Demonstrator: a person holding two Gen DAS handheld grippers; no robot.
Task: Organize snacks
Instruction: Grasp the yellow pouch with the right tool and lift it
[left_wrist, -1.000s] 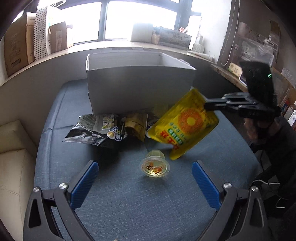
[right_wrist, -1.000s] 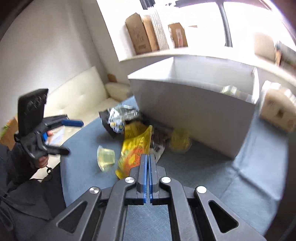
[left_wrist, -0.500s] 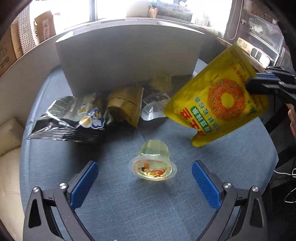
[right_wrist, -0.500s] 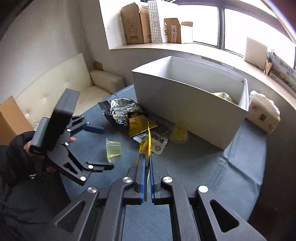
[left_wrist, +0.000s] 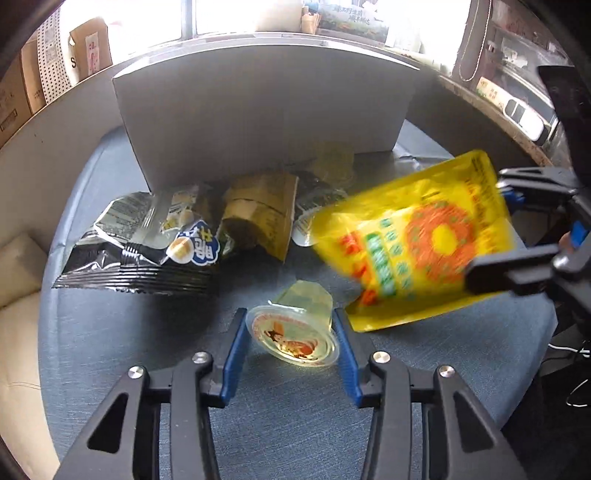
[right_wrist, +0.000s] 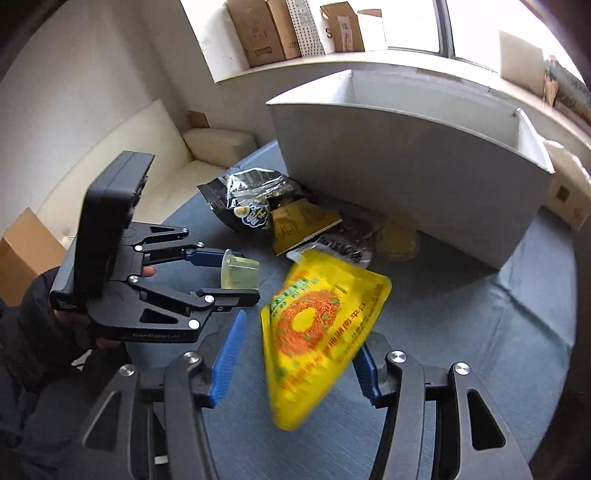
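A clear jelly cup (left_wrist: 293, 332) lies on its side on the blue table, and my left gripper (left_wrist: 290, 338) has closed on it, both blue pads touching its sides; it also shows in the right wrist view (right_wrist: 240, 273). My right gripper (right_wrist: 295, 362) is open, and the yellow snack pouch (right_wrist: 314, 332) is blurred and falling loose between its fingers; the pouch also shows in the left wrist view (left_wrist: 413, 240). A grey open box (right_wrist: 406, 162) stands behind.
A black-and-silver snack bag (left_wrist: 147, 243), a brown packet (left_wrist: 258, 214) and a small silver packet (left_wrist: 314, 206) lie against the box front (left_wrist: 266, 122). Another jelly cup (right_wrist: 399, 236) sits by the box. A cream sofa (right_wrist: 155, 155) is left of the table.
My left gripper moved forward and closed on the jelly cup. My right gripper opened and released the yellow pouch, which is dropping.
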